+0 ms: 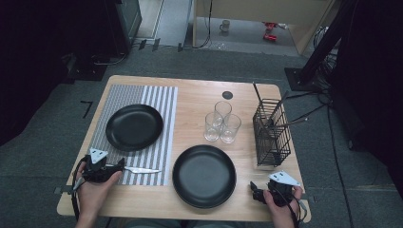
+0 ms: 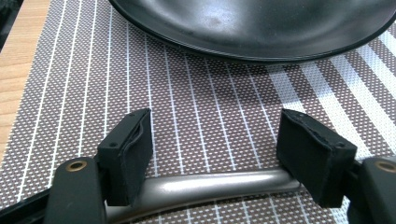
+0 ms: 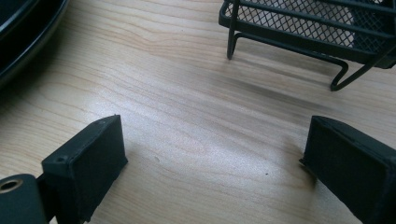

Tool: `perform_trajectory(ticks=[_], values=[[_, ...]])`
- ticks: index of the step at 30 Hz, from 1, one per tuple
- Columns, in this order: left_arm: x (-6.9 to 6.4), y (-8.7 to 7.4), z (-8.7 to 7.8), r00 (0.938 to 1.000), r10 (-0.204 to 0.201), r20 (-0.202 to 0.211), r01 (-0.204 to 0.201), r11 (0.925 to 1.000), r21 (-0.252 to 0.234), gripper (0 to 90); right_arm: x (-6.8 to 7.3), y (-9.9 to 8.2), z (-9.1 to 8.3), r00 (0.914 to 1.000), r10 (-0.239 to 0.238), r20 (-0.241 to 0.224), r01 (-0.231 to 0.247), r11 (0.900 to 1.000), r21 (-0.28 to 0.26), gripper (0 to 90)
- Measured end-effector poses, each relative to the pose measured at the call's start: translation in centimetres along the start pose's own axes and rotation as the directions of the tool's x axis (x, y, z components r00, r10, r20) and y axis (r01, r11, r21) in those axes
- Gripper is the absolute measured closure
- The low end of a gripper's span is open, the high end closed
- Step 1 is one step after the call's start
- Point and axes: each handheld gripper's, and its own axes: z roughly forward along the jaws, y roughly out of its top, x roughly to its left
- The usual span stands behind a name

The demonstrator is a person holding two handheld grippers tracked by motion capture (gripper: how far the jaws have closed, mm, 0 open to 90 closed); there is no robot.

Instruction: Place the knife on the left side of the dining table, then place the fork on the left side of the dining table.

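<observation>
A silver table knife [image 1: 141, 170] lies on the striped placemat [image 1: 159, 102], below the left black plate [image 1: 134, 127]. My left gripper [image 1: 119, 166] sits at the knife's handle end. In the left gripper view its jaws [image 2: 224, 149] stand open. The grey metal handle [image 2: 210, 184] lies crosswise on the mat near their base, and the pads do not press on it. My right gripper [image 1: 256, 192] rests near the table's front right corner. In its own view the right gripper [image 3: 215, 163] is open over bare wood with nothing between the pads.
A second black plate [image 1: 204, 175] sits front centre, its rim [image 3: 18, 42] left of my right gripper. Three clear glasses [image 1: 222, 122] stand mid-table. A black wire cutlery caddy [image 1: 271, 133] with utensils stands at the right, its feet [image 3: 299, 32] just ahead of my right gripper.
</observation>
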Motion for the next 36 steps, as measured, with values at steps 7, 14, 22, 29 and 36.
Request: perform_trajectory(ticks=[7,14,22,29,36], values=[[0.2,-0.3,-0.2,0.9998,-0.007,0.017,0.008,0.9999,-0.014,27.1,0.0,0.0,0.0,1.0000,0.000,0.000,0.000,1.0000,0.000,5.3],[0.3,-0.3,-0.1,0.9992,-0.007,0.038,0.008,0.9998,-0.019,24.3,0.0,0.0,0.0,1.0000,0.001,0.000,-0.001,1.0000,0.000,5.0],[1.0,-0.2,-0.3,0.9948,-0.024,0.098,0.030,0.9982,-0.053,12.1,0.0,0.0,0.1,1.0000,-0.001,-0.002,0.001,1.0000,0.008,2.4],[1.4,-0.3,-0.2,0.9889,-0.048,0.141,0.057,0.9969,-0.055,9.5,-0.5,-0.1,-0.7,0.9986,0.051,-0.010,-0.052,0.9973,-0.053,6.3],[1.2,-0.3,-0.2,0.9918,-0.042,0.120,0.049,0.9976,-0.049,9.6,-0.3,0.8,-3.1,0.9974,0.067,-0.024,-0.070,0.9877,-0.140,6.2]])
